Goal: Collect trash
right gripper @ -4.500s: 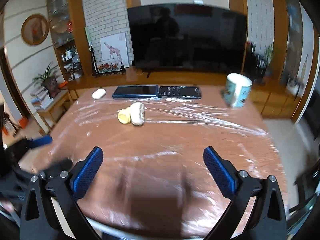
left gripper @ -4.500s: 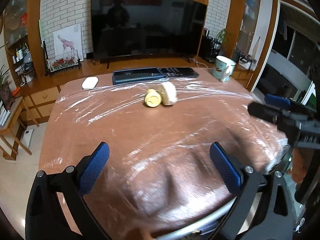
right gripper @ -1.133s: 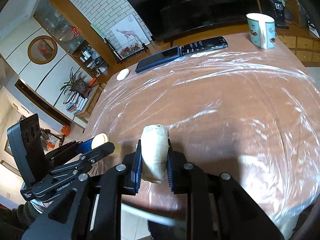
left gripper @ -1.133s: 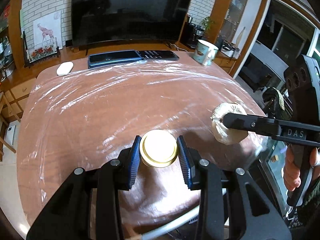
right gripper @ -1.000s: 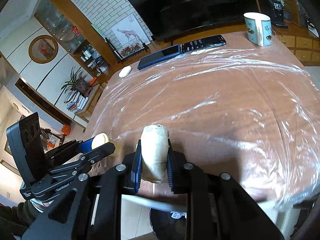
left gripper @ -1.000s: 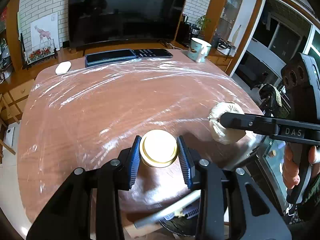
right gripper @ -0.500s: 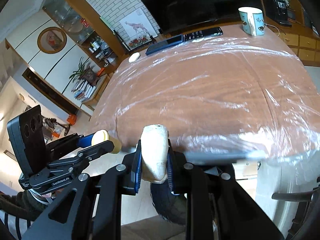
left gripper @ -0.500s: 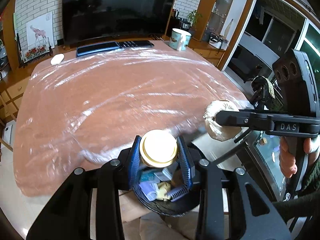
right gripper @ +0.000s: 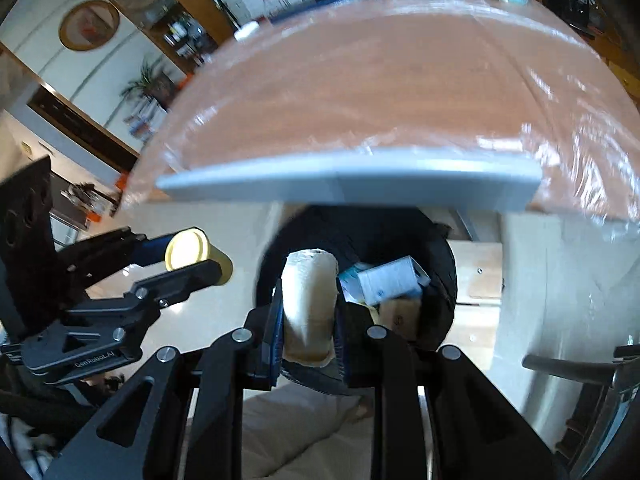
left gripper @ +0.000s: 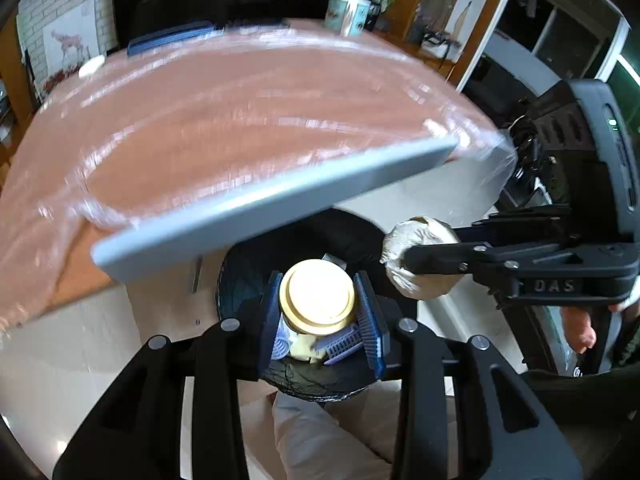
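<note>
Plastic-wrapped brown table [left gripper: 248, 112] with grey front edge, blurred. On far side: patterned mug [left gripper: 347, 8], dark flat devices [left gripper: 172, 38], small white object [left gripper: 91, 67]. Behind, giraffe picture [left gripper: 68, 44] against brick wall.

**Both wrist cameras looking steeply down past the table edge**

Each fisheye is peering along its own fingers, close above the black trash bin [left gripper: 240, 276] on the floor. Both are sharing the bin, the plastic-covered table [right gripper: 360, 92], and each other's gripper.

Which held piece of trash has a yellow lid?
The cup in the left hand-held gripper; the right hand-held gripper holds a lidless cream wad.
</note>
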Demonstrator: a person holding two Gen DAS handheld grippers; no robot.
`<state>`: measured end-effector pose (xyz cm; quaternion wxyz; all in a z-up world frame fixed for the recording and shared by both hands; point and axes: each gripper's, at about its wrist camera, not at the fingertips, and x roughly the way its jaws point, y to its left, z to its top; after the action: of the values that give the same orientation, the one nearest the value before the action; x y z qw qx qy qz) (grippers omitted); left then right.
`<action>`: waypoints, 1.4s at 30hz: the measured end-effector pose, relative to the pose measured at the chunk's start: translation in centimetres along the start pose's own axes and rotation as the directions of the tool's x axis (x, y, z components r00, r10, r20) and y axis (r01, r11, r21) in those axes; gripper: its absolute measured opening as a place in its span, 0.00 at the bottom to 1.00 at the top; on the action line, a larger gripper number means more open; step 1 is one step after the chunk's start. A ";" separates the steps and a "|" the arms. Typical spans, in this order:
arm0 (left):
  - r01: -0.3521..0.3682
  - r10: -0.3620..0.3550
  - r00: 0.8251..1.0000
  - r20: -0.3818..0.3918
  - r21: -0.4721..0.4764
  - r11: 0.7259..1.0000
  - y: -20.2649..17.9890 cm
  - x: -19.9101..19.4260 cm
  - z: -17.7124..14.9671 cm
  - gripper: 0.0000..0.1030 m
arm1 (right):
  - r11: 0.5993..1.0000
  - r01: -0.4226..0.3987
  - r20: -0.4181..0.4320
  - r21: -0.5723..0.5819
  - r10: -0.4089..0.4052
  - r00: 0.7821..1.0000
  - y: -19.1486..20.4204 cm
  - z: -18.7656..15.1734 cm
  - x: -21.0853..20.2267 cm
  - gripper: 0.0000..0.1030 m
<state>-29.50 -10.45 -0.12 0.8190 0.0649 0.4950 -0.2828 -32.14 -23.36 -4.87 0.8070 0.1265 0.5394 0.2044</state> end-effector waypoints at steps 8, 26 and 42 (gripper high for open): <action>-0.039 0.038 0.997 -0.074 -0.013 0.999 0.7 4.0 -0.9 0.37 | 0.999 0.027 -0.071 0.034 -0.024 0.997 -2.3 -0.4 3.9 0.22; -0.011 0.018 0.980 0.199 -0.033 0.999 3.7 -6.3 5.2 0.97 | 0.992 0.121 0.262 -0.023 -0.111 0.959 -1.9 7.2 -7.5 0.96; -0.377 0.439 0.893 0.099 -0.366 0.851 21.7 2.9 18.5 0.98 | 0.865 0.466 0.214 0.187 -0.499 0.840 -15.4 24.4 -0.8 0.96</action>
<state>-2.73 -0.74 2.91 0.9003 0.0020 0.4350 -0.0176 -6.95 -36.93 -1.35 0.8851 0.0629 0.4574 -0.0583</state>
